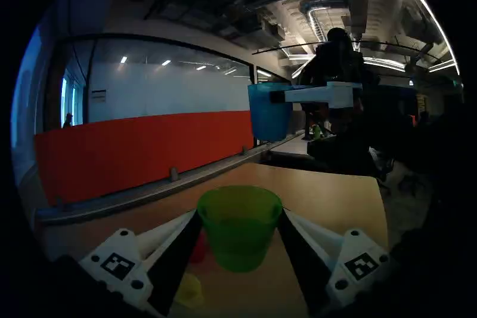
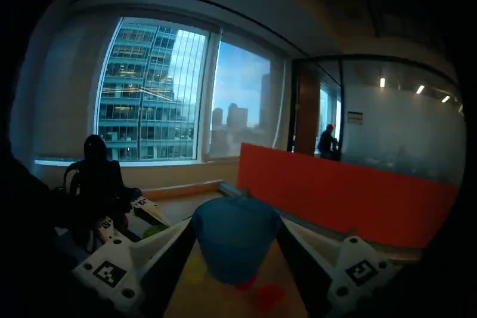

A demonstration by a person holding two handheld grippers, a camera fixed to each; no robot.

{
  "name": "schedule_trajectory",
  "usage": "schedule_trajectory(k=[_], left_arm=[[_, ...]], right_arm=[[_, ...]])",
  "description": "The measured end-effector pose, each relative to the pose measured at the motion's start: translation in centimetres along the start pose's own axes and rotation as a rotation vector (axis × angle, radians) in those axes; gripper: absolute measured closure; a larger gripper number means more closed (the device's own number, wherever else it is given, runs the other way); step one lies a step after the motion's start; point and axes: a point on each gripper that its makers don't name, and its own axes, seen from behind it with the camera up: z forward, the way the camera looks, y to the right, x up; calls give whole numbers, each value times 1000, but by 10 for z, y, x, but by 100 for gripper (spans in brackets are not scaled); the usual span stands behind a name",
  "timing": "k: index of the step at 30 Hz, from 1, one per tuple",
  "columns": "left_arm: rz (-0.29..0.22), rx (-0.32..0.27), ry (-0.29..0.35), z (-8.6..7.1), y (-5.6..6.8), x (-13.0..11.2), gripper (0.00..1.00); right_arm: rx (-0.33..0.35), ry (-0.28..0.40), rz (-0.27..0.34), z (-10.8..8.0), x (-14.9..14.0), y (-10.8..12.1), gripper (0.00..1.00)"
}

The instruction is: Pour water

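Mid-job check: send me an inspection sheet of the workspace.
Surface: wooden table.
Job's things: green cup upright; blue cup upright, held up in the air.
Clutter: red disc and yellow piece on the table.
Grippers: left gripper shut on green cup; right gripper shut on blue cup.
Cables: nothing seen.
Surroundings: orange partition, windows, distant person.

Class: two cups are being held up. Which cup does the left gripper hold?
The green cup, gripped by the left gripper low over the table. The blue cup differs in colour and sits in the right gripper.
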Motion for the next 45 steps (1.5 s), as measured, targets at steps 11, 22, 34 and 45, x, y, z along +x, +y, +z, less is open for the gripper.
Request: schedule_trajectory(k=[11,22,34,45], left_arm=[[5,-9,-46,-1,2,-12,14],[15,-27,-118,0,5,-32,14],[44,-50,-224,0,8,-63,14],[67,-75,-302,1,14,-86,14]], right_arm=[[25,-49,-18,-5,-31,-5,8],[40,-100,-39,-11,-59,-6,7],[69,-177,-67,-12,-96,-9,7],[106,-252,-94,-12,-129,-15,7]])
